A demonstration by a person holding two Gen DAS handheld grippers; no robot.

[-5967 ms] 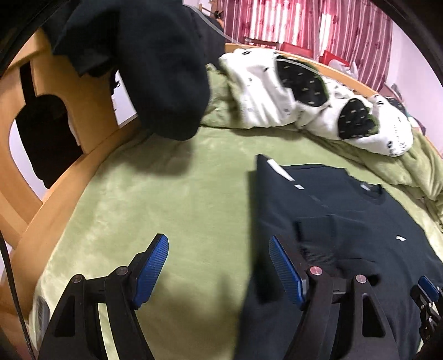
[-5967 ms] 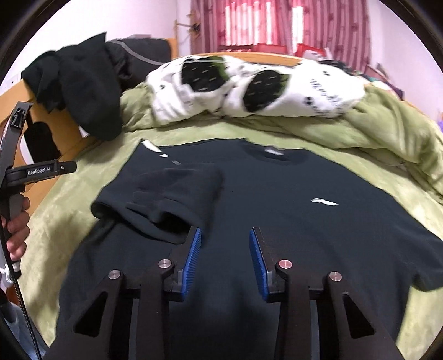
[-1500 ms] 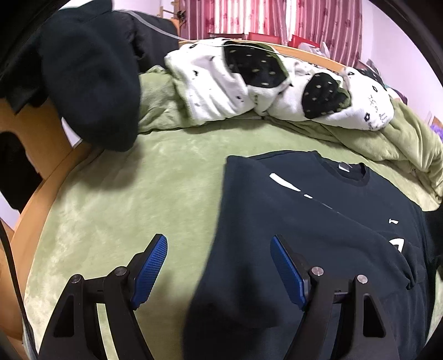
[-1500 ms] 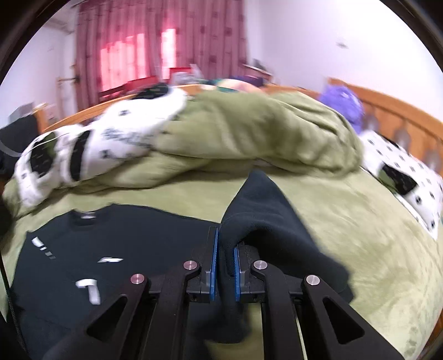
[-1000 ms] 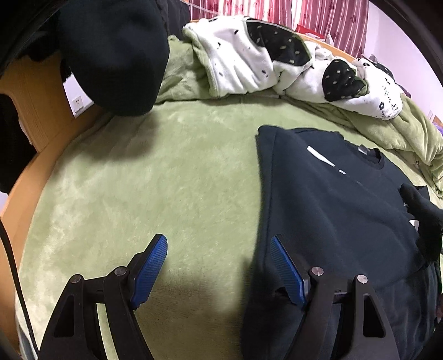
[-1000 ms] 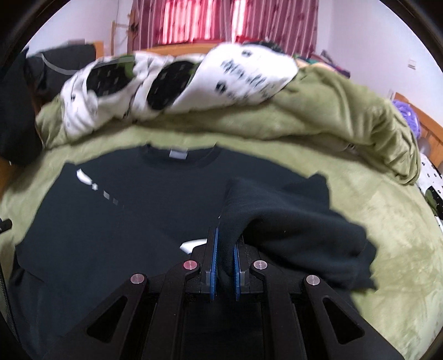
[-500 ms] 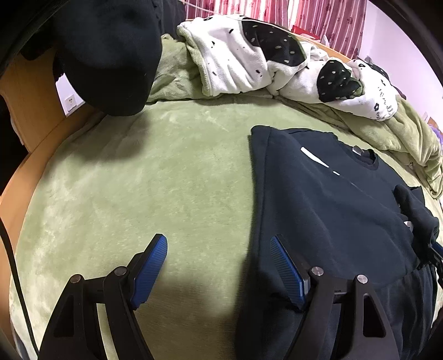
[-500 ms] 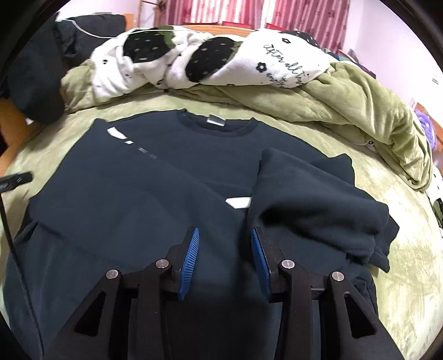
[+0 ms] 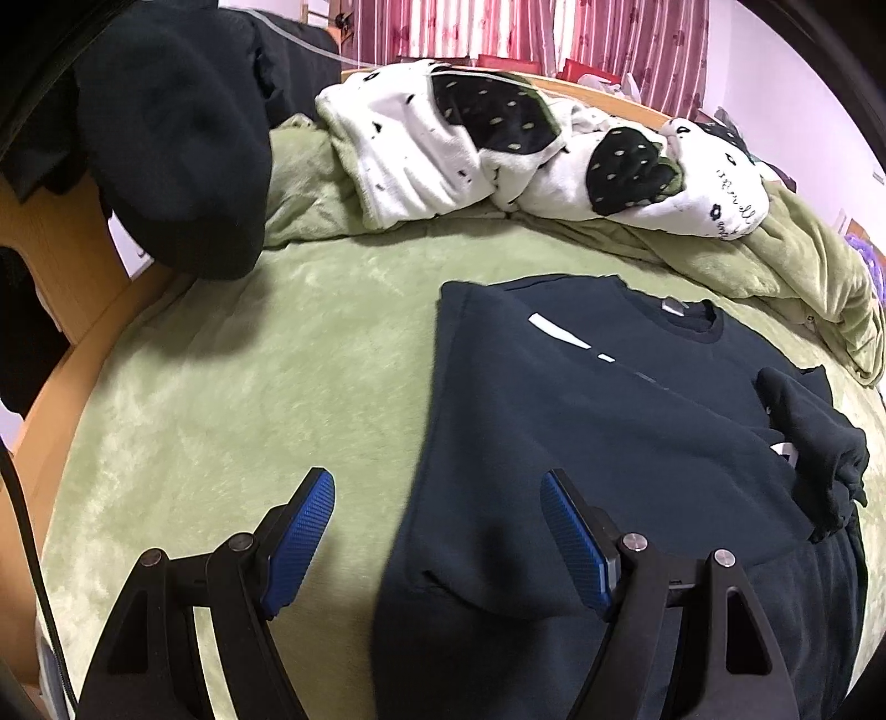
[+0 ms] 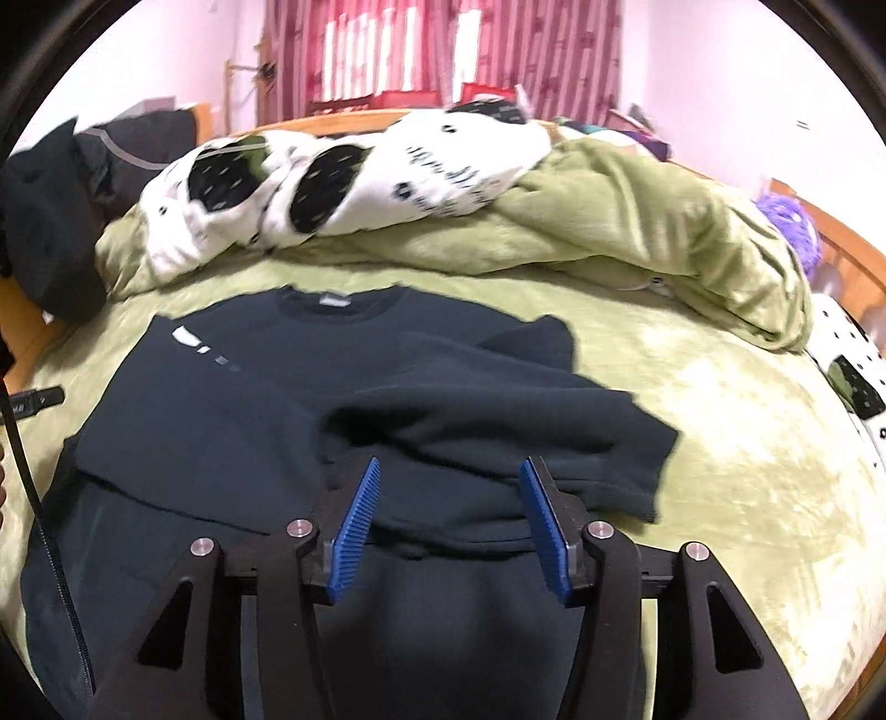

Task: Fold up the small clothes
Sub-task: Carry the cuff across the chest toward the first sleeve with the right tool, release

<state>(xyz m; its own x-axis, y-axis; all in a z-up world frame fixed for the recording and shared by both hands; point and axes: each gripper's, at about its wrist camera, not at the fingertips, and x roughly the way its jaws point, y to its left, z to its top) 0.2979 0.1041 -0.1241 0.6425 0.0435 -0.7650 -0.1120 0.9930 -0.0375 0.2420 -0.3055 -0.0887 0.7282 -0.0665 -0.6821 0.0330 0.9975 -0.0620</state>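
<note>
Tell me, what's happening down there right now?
Left claw open, right claw open, both empty. Dark shirt flat on bed, both sleeves folded in. Nothing blocking.

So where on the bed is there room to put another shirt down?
Bare green bedsheet lies left of the dark navy sweatshirt, out to the wooden bed frame. Another bare patch lies to its right, below the rumpled green blanket. The far end is crowded: the white and black spotted blanket and black clothes are piled there.

Your light enters through the curtains (image 10: 443, 50) beyond the fingers; right view motion-blurred, fisheye edges vignetted.
</note>
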